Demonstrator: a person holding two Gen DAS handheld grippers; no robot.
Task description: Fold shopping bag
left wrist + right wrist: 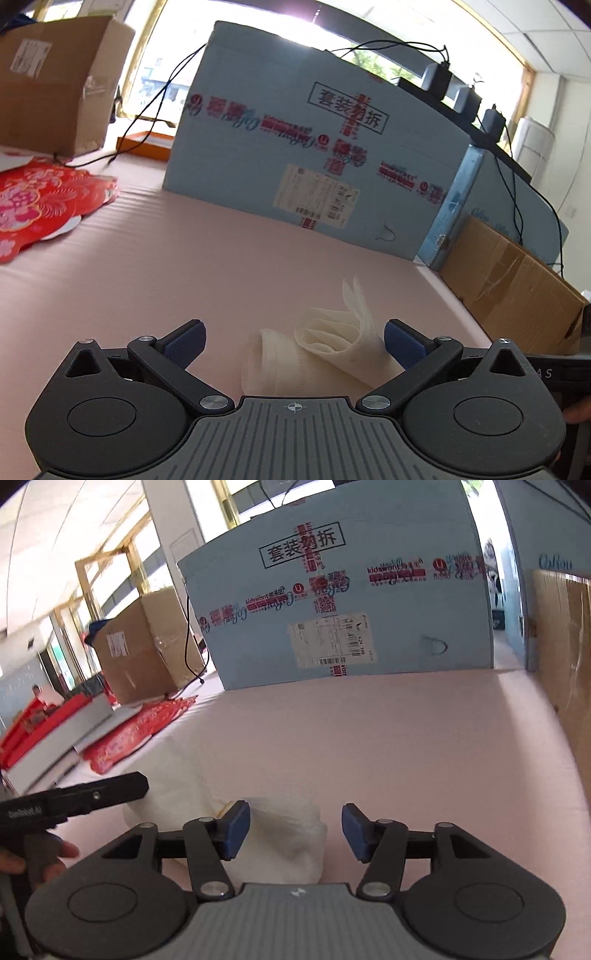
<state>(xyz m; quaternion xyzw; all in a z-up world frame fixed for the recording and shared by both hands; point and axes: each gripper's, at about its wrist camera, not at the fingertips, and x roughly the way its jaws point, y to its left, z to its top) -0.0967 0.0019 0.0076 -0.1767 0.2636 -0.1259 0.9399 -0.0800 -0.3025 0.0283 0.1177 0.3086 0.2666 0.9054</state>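
Observation:
A white mesh shopping bag (325, 347) lies bunched on the pink table, with one strap end sticking up. My left gripper (293, 345) is open, its blue pads on either side of the bag's near part, not closed on it. In the right wrist view the white bag (284, 830) lies folded in a flat pile between the jaws and spreads to the left. My right gripper (295, 830) is open over the bag's right end. The left gripper's black body (85, 801) shows at the left edge, held by a hand.
A large light-blue box (314, 155) stands at the back of the pink table (184, 266). Brown cardboard boxes stand at the left (55, 81) and along the right edge (517, 280). Red patterned bags (40, 199) lie at the left. Black cables hang over the box.

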